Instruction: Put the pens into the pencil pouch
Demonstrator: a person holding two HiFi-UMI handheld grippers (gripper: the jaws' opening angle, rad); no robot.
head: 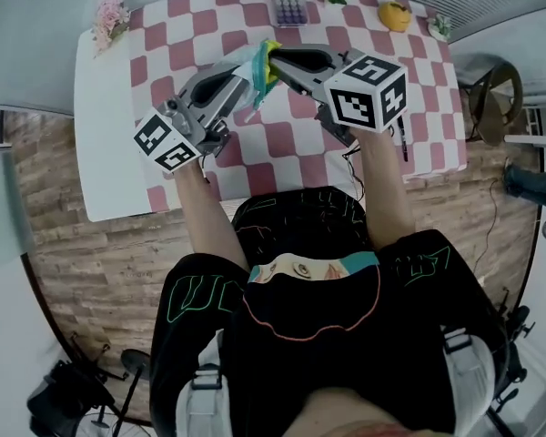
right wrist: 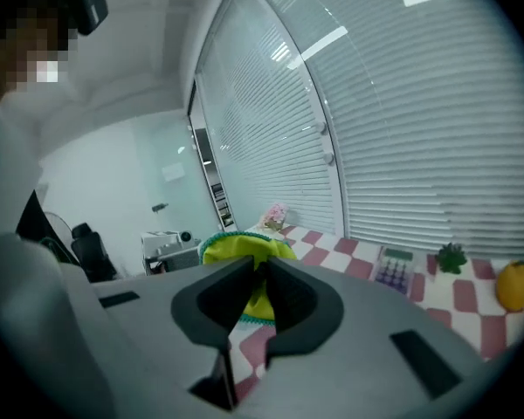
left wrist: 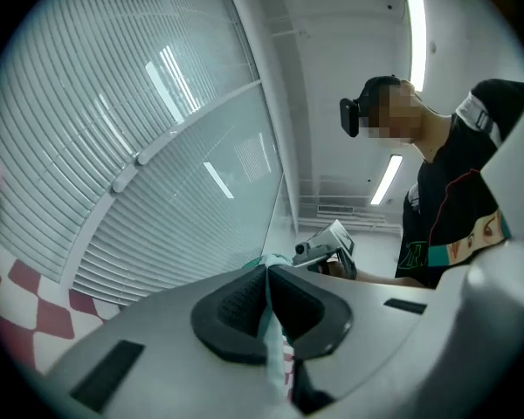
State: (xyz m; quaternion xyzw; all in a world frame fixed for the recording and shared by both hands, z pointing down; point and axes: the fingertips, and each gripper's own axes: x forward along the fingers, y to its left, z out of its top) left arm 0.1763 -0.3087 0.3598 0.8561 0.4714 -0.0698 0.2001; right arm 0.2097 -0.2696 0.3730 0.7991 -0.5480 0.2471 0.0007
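Evidently spreading pouch mouth above table: left tongs, right tongs each clamped on fabric rim.

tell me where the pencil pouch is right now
In the head view, the pencil pouch hangs over the checkered table, pinched between the left tool and the right tool.

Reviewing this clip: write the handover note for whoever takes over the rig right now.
Left hand-held gripper: shut on one edge of the pencil pouch.
Right hand-held gripper: shut on the opposite edge, so the pouch is held above the table.
Done: the pouch is off the table; its contents are not visible.
Left: what looks like a dark pen lies on the table by the right arm; put it in.
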